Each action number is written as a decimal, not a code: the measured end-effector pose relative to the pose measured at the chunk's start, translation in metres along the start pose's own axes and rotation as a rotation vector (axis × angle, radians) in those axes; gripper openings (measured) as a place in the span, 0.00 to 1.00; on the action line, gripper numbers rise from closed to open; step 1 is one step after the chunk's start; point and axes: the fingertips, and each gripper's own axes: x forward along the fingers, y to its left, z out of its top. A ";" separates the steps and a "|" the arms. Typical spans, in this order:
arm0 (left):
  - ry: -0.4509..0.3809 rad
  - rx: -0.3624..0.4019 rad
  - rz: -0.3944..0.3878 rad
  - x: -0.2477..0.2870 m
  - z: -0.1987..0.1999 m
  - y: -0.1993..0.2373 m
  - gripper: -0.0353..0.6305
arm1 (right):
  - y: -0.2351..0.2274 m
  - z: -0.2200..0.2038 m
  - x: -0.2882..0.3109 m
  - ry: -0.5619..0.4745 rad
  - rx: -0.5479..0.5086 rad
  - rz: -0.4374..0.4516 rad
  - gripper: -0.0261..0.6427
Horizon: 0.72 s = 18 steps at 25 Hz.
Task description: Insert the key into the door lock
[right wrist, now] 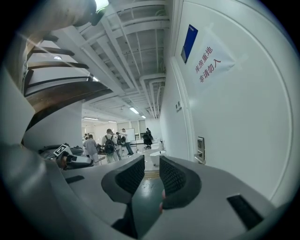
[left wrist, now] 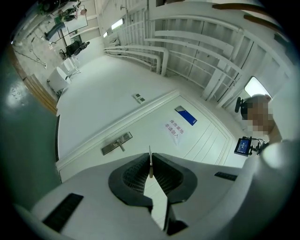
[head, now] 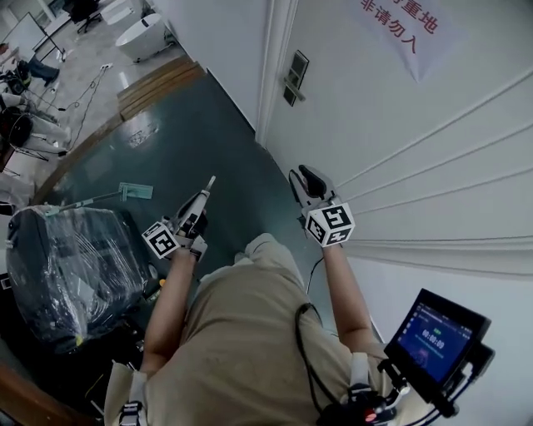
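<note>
Clenched on the key, the left claw pinches the bow between its ribbed pads and leaves the thin blade sticking out past the tips. That is probably so the blade can reach a keyhole without the pads getting in the way. In the left gripper view the blade shows edge-on at the centre of the frame, with the door lock, a metal plate with a lever handle, up and to its left and well apart from it. In the head view the same claw sits left of centre over the dark green floor, the key pointing toward the upper right. The lock is far off near the top of the frame, on the white door. The key has yet to reach the lock, so I judge the approach is under way and the insertion not begun. The right claw is released, its pads apart with only floor and a distant room between them. It hangs close beside the door, right of centre in the head view, perhaps kept free for the handle. A paper sign with red characters is taped to the door at upper right. The next move calls for closing the gap and lining the blade up with the keyway, which no view shows clearly enough to locate on the plate.
</note>
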 end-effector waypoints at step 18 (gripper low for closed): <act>0.003 -0.238 -0.019 0.088 0.020 0.040 0.11 | -0.083 0.022 0.056 -0.012 0.067 -0.003 0.19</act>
